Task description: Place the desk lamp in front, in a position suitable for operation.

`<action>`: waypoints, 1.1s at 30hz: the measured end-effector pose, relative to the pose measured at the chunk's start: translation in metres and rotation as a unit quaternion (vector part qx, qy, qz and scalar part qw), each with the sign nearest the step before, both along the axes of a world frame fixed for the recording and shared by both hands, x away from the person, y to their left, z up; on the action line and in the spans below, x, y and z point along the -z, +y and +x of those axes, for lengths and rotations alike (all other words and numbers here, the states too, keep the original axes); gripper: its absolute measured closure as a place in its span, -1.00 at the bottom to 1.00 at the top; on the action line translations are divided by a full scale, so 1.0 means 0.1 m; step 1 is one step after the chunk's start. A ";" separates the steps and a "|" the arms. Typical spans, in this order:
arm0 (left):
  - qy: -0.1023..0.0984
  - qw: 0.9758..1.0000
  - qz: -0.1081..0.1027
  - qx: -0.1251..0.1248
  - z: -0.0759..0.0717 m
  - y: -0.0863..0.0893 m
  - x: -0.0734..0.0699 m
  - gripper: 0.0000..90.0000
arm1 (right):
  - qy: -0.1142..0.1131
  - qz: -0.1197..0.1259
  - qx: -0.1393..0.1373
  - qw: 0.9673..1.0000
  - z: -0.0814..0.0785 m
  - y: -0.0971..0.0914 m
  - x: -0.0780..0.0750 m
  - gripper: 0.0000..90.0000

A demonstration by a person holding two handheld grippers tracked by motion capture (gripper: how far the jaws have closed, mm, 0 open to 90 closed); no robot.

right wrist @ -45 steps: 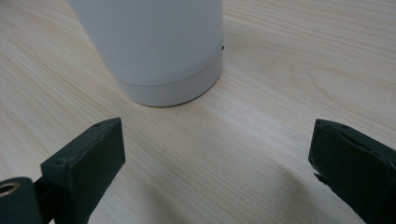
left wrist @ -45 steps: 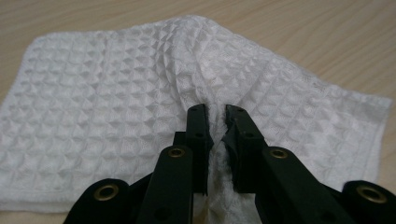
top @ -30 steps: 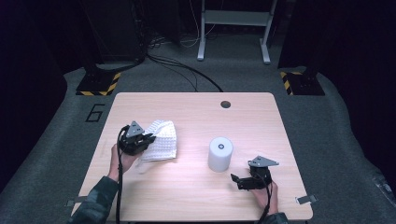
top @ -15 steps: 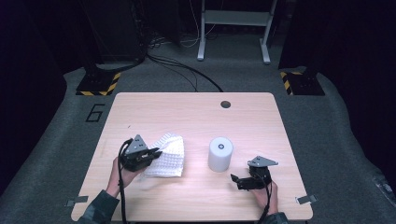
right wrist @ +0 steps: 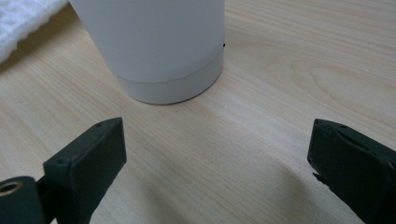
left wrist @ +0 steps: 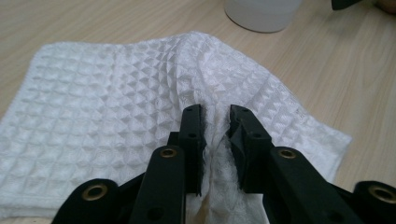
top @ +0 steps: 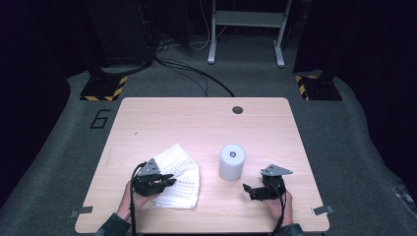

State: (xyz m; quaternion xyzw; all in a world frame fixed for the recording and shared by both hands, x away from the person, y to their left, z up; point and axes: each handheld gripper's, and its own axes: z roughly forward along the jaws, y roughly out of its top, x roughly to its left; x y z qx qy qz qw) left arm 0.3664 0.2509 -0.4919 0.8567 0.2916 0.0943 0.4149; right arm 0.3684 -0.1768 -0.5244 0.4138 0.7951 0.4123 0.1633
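— Where's the cloth, and what is your left claw (left wrist: 215, 135) doing with it?

— The white waffle-weave cloth (top: 179, 174) lies on the near left part of the desk (top: 196, 123), left of the white cylinder (top: 231, 162) and apart from it. Your left claw sits at the cloth's near left edge. Its jaws have just been easing apart, yet a ridge of fabric is bunched between them and the pads touch it on both sides, so you are pinching the cloth.

— And your right claw (top: 255, 189)?

— It rests low on the near right of the desk, just right of the cylinder and pointing toward it. In the right gripper view its jaws are spread wide with bare wood between them; the cylinder stands beyond their tips, untouched.
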 end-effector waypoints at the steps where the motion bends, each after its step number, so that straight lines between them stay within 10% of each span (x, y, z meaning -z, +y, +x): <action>1: 0.006 1.000 0.000 0.003 0.00 -0.01 0.02 0.55 | 0.002 0.001 0.002 1.000 0.00 0.00 0.00 -0.91; 5: 0.014 1.000 0.005 0.007 -0.02 -0.03 0.03 0.26 | 0.002 0.001 0.001 1.000 0.00 0.00 0.00 -0.91; 10: 0.000 1.000 0.022 -0.009 0.02 -0.04 -0.06 -0.61 | 0.000 0.000 -0.001 1.000 0.00 0.00 0.00 -0.92; 18: 0.030 0.998 0.057 -0.023 0.34 -0.14 0.15 -0.87 | 0.002 0.007 -0.007 1.000 0.02 -0.03 -0.01 -0.96; 27: 0.016 0.996 0.079 -0.033 0.35 -0.17 0.27 -0.60 | 0.010 0.013 -0.016 1.000 0.04 0.00 -0.06 -1.00; 33: -0.003 0.997 0.064 -0.038 0.29 -0.14 0.26 0.24 | -0.006 0.014 -0.032 0.999 0.08 0.07 -0.18 -1.00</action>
